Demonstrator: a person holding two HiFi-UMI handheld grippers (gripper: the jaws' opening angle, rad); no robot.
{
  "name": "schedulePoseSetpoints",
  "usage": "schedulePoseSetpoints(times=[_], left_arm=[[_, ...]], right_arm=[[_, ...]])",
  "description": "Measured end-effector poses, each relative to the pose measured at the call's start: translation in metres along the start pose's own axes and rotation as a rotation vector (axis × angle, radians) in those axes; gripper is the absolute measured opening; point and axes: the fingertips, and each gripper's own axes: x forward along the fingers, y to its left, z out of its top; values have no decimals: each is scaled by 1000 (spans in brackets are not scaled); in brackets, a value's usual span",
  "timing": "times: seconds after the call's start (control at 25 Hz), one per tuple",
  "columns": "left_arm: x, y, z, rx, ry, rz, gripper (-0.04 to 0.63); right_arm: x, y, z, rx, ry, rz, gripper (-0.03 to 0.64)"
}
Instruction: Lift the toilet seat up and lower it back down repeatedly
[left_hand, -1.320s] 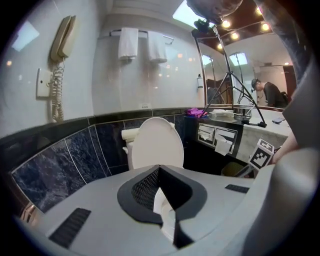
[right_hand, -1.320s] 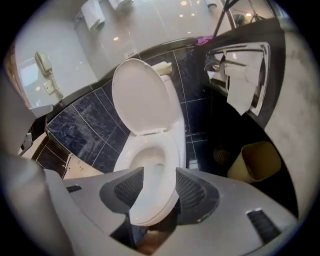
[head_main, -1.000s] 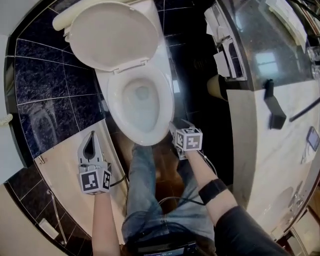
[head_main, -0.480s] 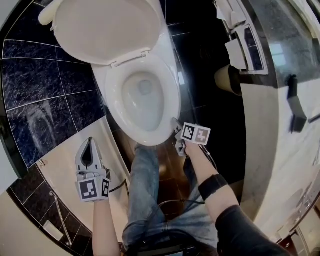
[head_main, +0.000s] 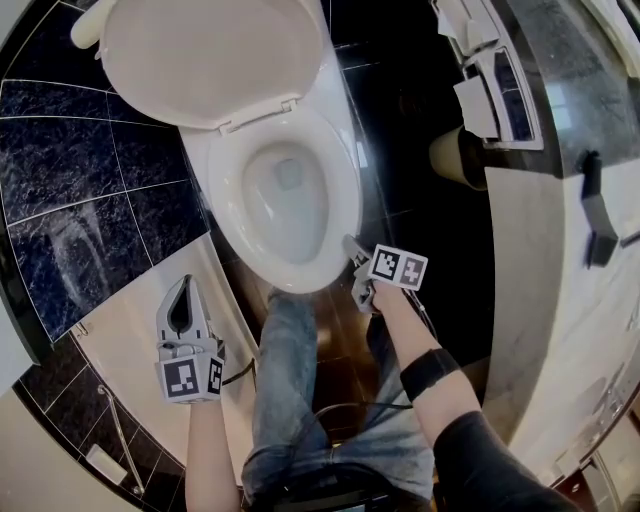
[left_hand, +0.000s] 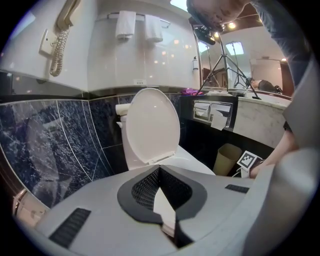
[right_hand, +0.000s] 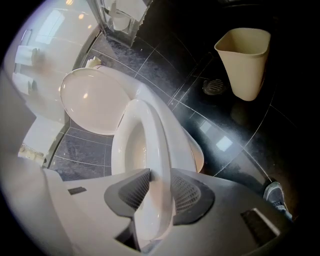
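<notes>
The start of a lift is in hand. The toilet seat (head_main: 300, 281) lies flat on the bowl, and the lid (head_main: 210, 60) behind it stands raised against the cistern. The right gripper (head_main: 352, 250) is at the seat's front edge. Its jaws have just been closing, and in the right gripper view the white rim (right_hand: 156, 150) runs between them, with the ribbed dark pads (right_hand: 187, 192) pressed on either side. I'd say the grip is made, or very nearly.

The left gripper (head_main: 184, 288) hangs well off to the side over a pale ledge. Its jaws are brought together at the tips, with nothing in them.

The next move, as I judge it, is to swing the seat up about its hinge at the back. The wrist should follow the arc so the rim doesn't slide out. The seat is smooth, glossy, rounded plastic, so it looks slippery and gives little for the pads to bite on.

Around it are dark marbled wall tiles (head_main: 70, 150), a polished black floor (right_hand: 215, 115) and a plain beige waste bin (right_hand: 245, 55).
</notes>
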Motion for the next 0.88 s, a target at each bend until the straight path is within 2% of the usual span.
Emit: schedulePoseSetpoints(times=[0.28,0.44,0.64,0.88], left_arm=[[-2,-6,-7,-9,13,-9,0],[-4,-10,-8,-14,21,-15,0],[-11,-20,-11,-1,47,-38,0],[-32,-42,-39,-5,130,-84,0]], right_arm=[[-4,3,1,30,19,-2,138],[-13,15,4,68,17,17,135],[-31,32,7,64,46,26,130],[-59,63,17,44,69,48,123]])
